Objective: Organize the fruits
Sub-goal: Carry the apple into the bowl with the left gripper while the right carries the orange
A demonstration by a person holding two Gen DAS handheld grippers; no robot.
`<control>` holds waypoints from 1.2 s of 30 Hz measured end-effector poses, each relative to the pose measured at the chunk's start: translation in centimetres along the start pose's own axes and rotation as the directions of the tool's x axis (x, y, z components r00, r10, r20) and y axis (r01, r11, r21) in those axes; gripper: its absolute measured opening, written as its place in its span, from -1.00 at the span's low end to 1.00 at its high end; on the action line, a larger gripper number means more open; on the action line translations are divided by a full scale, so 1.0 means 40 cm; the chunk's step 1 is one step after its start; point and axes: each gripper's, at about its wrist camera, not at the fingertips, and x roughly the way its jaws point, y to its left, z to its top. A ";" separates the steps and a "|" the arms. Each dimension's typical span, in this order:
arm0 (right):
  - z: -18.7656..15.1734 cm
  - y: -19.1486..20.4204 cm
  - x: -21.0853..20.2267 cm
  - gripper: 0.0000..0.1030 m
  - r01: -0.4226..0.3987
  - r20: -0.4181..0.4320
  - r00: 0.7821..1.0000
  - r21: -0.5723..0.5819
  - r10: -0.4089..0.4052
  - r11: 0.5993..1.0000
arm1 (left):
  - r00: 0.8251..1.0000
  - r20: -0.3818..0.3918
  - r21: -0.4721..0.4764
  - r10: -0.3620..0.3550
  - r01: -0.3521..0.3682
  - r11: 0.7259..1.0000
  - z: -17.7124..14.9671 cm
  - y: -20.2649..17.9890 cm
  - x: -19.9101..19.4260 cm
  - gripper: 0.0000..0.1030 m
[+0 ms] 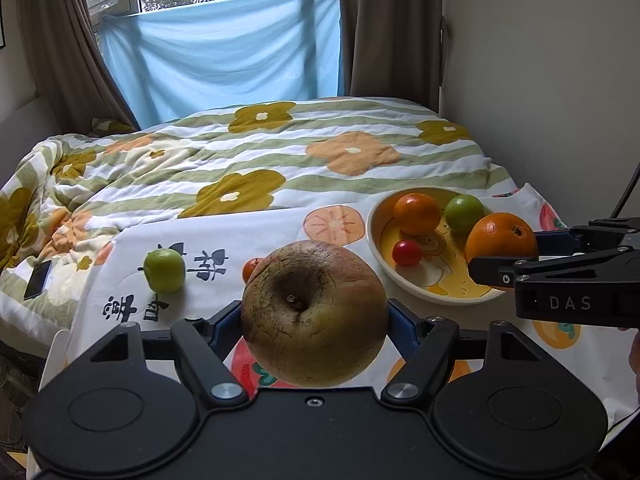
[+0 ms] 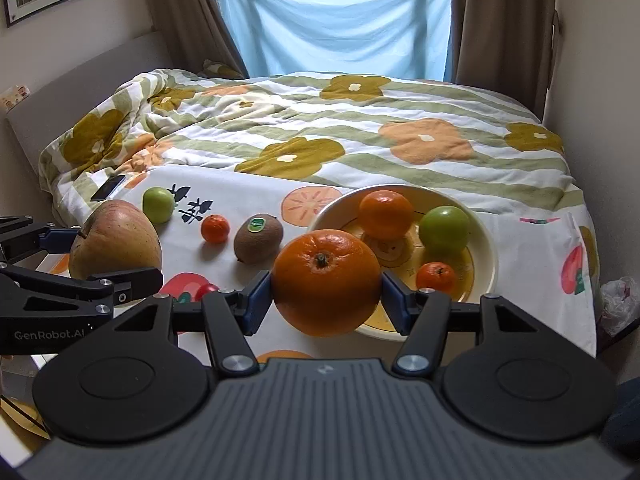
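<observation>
My left gripper (image 1: pixel 314 316) is shut on a large brownish apple (image 1: pixel 314 316), also seen at the left of the right wrist view (image 2: pixel 115 240). My right gripper (image 2: pixel 326 282) is shut on a big orange (image 2: pixel 326 282), held just in front of the cream bowl (image 2: pixel 486 236); the orange also shows in the left wrist view (image 1: pixel 500 238). The bowl (image 1: pixel 374 240) holds an orange (image 2: pixel 385 214), a green fruit (image 2: pixel 444 230) and a small tangerine (image 2: pixel 435 278). On the white cloth lie a green fruit (image 2: pixel 159 205), a small tangerine (image 2: pixel 215 229) and a kiwi (image 2: pixel 258 238).
The fruit cloth (image 2: pixel 532 248) covers a small table at the foot of a bed with a flowered quilt (image 2: pixel 320 128). A dark phone (image 2: pixel 108 188) lies on the quilt at the left. Curtains and a blue sheet hang behind. A wall stands close on the right.
</observation>
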 end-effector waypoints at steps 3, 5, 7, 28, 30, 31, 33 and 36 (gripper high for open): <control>-0.005 -0.055 -0.004 0.43 0.020 0.000 1.000 0.013 -0.020 1.000 | 1.000 0.000 0.017 -0.022 0.022 1.000 0.014 -0.049 0.024 0.51; -0.009 -0.089 -0.007 0.43 0.033 0.001 0.999 0.021 -0.033 0.999 | 0.999 -0.001 0.028 -0.034 0.034 0.999 0.022 -0.075 0.042 0.51; -0.012 -0.118 -0.008 0.43 0.042 0.001 0.999 0.029 -0.042 0.999 | 0.999 -0.004 0.041 -0.046 0.046 0.998 0.032 -0.101 0.063 0.51; -0.025 -0.282 0.067 0.43 0.066 -0.026 0.998 0.090 -0.063 0.994 | 0.992 -0.086 0.166 -0.091 0.104 0.981 0.073 -0.264 0.281 0.51; -0.026 -0.286 0.072 0.43 0.067 -0.029 0.997 0.098 -0.065 0.993 | 0.992 -0.096 0.184 -0.083 0.100 0.978 0.075 -0.277 0.295 0.52; -0.027 -0.289 0.072 0.43 0.068 -0.030 0.997 0.101 -0.066 0.993 | 0.992 -0.102 0.191 -0.077 0.095 0.977 0.076 -0.283 0.300 0.52; -0.029 -0.295 0.073 0.43 0.071 -0.031 0.997 0.106 -0.068 0.992 | 0.991 -0.115 0.188 -0.073 0.094 0.978 0.079 -0.287 0.307 0.53; -0.030 -0.298 0.073 0.43 0.073 -0.033 0.997 0.110 -0.070 0.991 | 0.994 -0.075 0.199 -0.075 0.089 0.976 0.083 -0.288 0.287 0.72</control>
